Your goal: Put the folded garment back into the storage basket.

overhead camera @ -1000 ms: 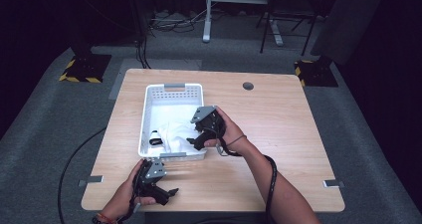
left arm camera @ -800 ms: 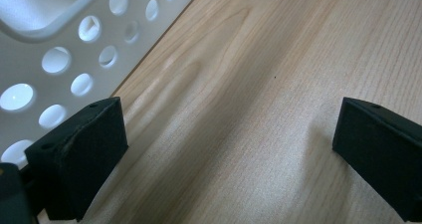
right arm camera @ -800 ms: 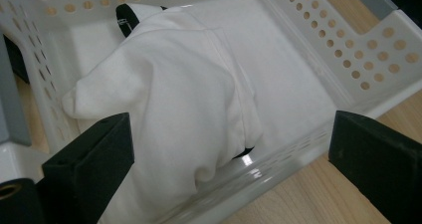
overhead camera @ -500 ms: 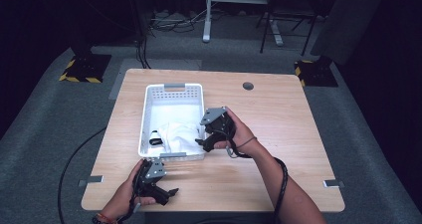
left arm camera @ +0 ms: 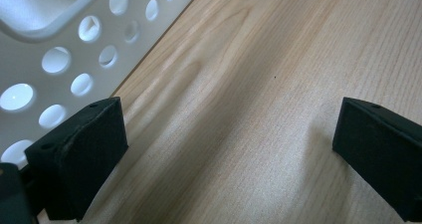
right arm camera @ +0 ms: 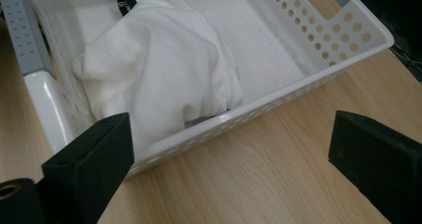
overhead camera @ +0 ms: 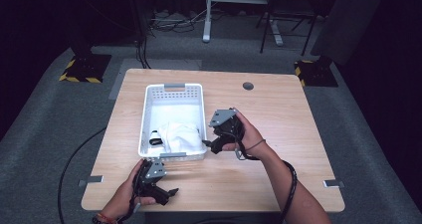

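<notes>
Cloth: crumpled white fabric in white perforated plastic basket, likely soft, light; pinch a raised fold.
Right gripper: jaws spread, empty.
Left gripper: jaws spread, empty.

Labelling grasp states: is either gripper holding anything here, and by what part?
Nothing is held. The left gripper is open over bare wooden table; the right gripper is open beside the white perforated plastic basket.

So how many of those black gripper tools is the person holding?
2. The left gripper sits low over the table's near edge, in front of the white basket. The right gripper is beside the basket's right wall. Both have their jaws open and empty.
</notes>
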The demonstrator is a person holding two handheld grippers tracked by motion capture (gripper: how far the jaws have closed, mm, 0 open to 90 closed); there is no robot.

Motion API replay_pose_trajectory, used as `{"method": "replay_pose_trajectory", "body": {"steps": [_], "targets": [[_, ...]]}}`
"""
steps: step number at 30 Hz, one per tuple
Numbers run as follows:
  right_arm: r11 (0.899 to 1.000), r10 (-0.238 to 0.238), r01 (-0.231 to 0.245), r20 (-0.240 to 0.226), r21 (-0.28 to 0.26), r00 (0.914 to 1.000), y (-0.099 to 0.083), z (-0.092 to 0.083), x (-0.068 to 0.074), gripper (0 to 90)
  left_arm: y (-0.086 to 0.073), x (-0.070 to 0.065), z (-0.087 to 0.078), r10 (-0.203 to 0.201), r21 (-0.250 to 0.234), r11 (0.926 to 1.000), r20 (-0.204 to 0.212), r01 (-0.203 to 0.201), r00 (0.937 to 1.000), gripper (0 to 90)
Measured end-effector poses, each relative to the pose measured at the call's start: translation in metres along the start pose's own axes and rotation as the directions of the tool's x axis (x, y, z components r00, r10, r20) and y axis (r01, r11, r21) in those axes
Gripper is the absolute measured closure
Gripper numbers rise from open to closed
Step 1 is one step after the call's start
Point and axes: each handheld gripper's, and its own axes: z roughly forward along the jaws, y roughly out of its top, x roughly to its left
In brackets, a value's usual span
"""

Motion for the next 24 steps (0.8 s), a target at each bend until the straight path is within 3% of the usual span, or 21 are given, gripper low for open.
{"method": "replay_pose_trajectory", "body": {"steps": [24], "targets": [[1.0, -0.009, 0.008, 0.044, 0.003, 0.999, -0.021, -0.023, -0.002, 4.3, 0.0, 0.0, 0.0, 0.0, 0.0, 1.0, 0.0, 0.0, 1.0, 0.7]]}}
